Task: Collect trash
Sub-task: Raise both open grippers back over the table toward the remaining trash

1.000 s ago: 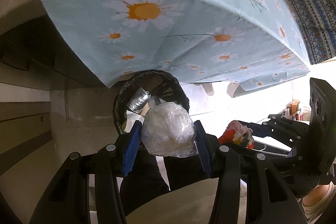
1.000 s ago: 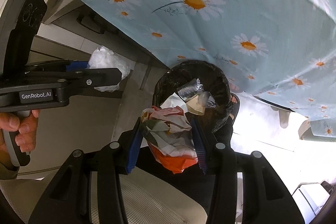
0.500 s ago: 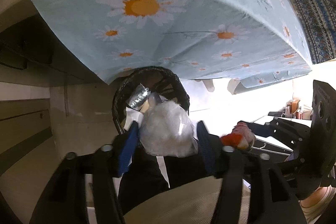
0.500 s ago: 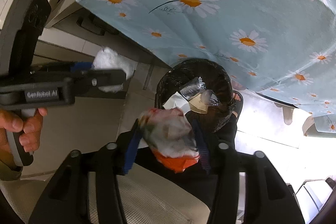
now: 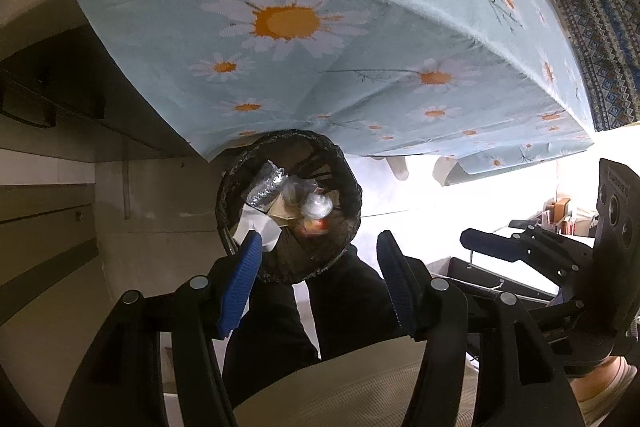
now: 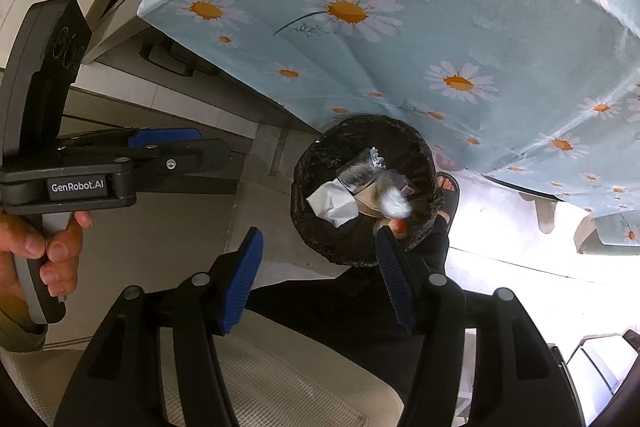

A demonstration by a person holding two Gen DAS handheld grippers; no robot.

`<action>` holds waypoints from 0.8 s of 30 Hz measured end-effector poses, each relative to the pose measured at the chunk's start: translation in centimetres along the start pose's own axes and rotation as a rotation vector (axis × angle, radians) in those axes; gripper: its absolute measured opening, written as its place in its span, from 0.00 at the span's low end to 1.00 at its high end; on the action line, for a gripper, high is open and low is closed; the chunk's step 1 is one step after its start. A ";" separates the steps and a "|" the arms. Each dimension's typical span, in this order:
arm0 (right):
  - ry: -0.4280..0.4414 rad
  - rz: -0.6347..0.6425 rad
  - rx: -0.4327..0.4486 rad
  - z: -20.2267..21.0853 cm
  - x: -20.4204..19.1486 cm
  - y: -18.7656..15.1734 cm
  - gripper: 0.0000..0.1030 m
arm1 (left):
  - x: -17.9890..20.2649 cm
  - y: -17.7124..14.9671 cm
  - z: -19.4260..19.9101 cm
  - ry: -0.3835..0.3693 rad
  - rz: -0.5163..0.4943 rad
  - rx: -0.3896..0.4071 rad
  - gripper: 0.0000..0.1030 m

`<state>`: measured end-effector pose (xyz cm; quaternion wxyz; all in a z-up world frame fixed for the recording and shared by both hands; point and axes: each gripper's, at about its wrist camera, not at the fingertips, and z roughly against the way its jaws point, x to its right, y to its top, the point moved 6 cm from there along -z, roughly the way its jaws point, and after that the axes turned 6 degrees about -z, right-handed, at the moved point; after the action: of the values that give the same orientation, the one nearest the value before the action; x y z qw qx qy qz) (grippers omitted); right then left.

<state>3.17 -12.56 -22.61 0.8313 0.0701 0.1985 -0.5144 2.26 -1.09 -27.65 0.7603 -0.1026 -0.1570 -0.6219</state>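
Note:
A black-lined trash bin [image 5: 348, 195] [image 6: 316, 163] stands on the floor under the daisy tablecloth's edge. Inside lie a white plastic wad [image 5: 318, 206] [image 6: 394, 203], an orange-red wrapper [image 5: 314, 225] [image 6: 400, 225], a foil piece [image 5: 264, 185] [image 6: 358, 169] and white paper [image 5: 256, 227] [image 6: 332, 205]. My left gripper [image 5: 318, 259] is open and empty, above the bin's near rim. My right gripper [image 6: 318, 253] is open and empty, also above the bin. The left gripper shows at the left of the right wrist view [image 6: 168, 143], the right gripper at the right of the left wrist view [image 5: 492, 245].
The table with the light blue daisy cloth [image 5: 360, 27] [image 6: 440, 27] overhangs the bin. The person's dark-trousered legs [image 5: 280, 307] and a sandalled foot [image 6: 446, 187] are beside the bin. A beige cushion [image 6: 300, 379] lies under the grippers. Cabinets [image 5: 48, 211] stand to the left.
Both grippers opened. The white plastic wad left my left gripper and the orange-red wrapper left my right gripper; both now lie in the bin.

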 end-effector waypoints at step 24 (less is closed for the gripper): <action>-0.019 0.039 0.174 7.8 -0.8 3.2 0.57 | 2.5 1.7 6.2 0.007 -0.053 0.131 0.56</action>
<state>7.65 -12.91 -15.44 0.8338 0.1409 0.1440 -0.5140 3.70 -0.87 -20.89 0.7491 -0.0463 -0.1973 -0.6307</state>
